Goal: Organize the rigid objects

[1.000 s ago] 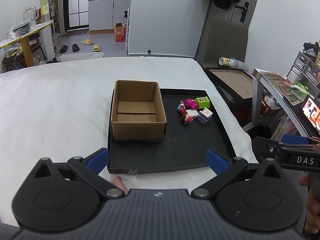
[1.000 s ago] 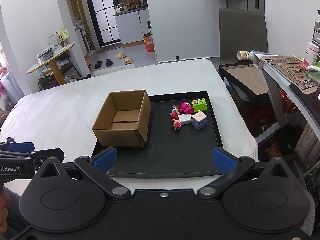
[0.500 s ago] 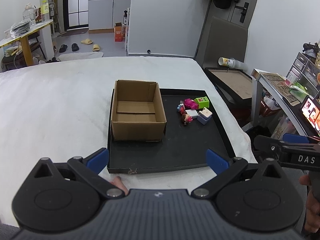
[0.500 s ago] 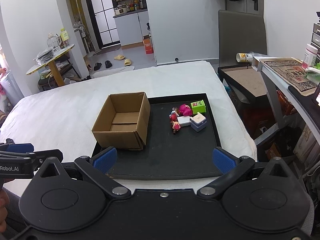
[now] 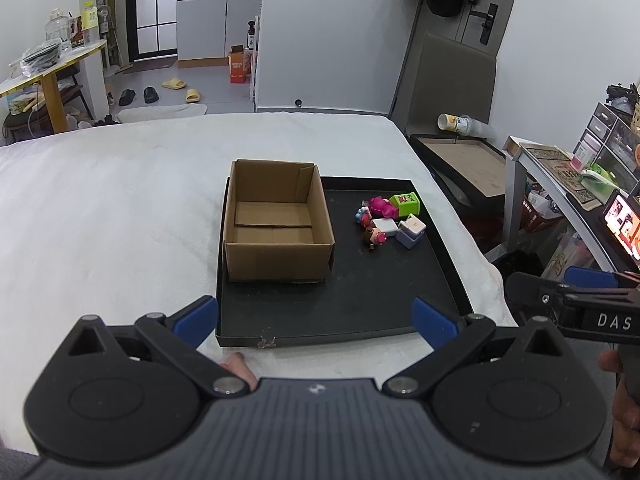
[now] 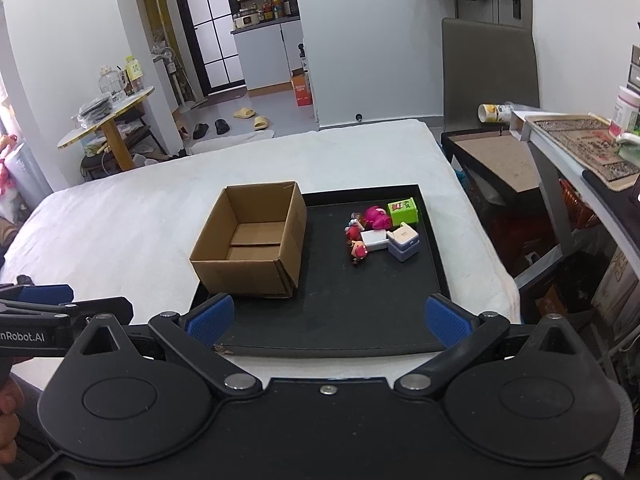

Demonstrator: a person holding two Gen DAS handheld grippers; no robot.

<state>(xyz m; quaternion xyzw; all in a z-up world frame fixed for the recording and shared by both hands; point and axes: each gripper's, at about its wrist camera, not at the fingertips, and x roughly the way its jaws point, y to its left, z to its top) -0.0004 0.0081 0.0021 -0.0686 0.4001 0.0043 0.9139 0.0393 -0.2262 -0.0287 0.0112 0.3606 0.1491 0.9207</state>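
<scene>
A black tray [image 5: 360, 300] [image 6: 360, 320] lies on a white bed cover. On its left side stands an open cardboard box [image 5: 276, 232] [image 6: 250, 244] with nothing inside. Right of the box sits a cluster of small toys: a green cube [image 5: 406, 203] [image 6: 403, 211], a pink figure [image 5: 382, 206] [image 6: 376, 216], a white block [image 5: 384, 227] [image 6: 374, 240], a lilac box [image 5: 411, 232] [image 6: 404, 243] and a small doll [image 5: 374, 237] [image 6: 359, 251]. My left gripper [image 5: 316, 318] and right gripper [image 6: 326, 318] both hover open at the tray's near edge, holding nothing.
The white bed [image 5: 100, 208] stretches left and behind the tray. A low dark side table [image 5: 464, 160] with a toppled cup [image 5: 454, 123] stands at the right, next to a cluttered desk [image 5: 580, 184]. A grey chair back [image 6: 488, 68] is behind.
Both views have shifted very slightly; the tray, box and toys have not moved, and both grippers stay open.
</scene>
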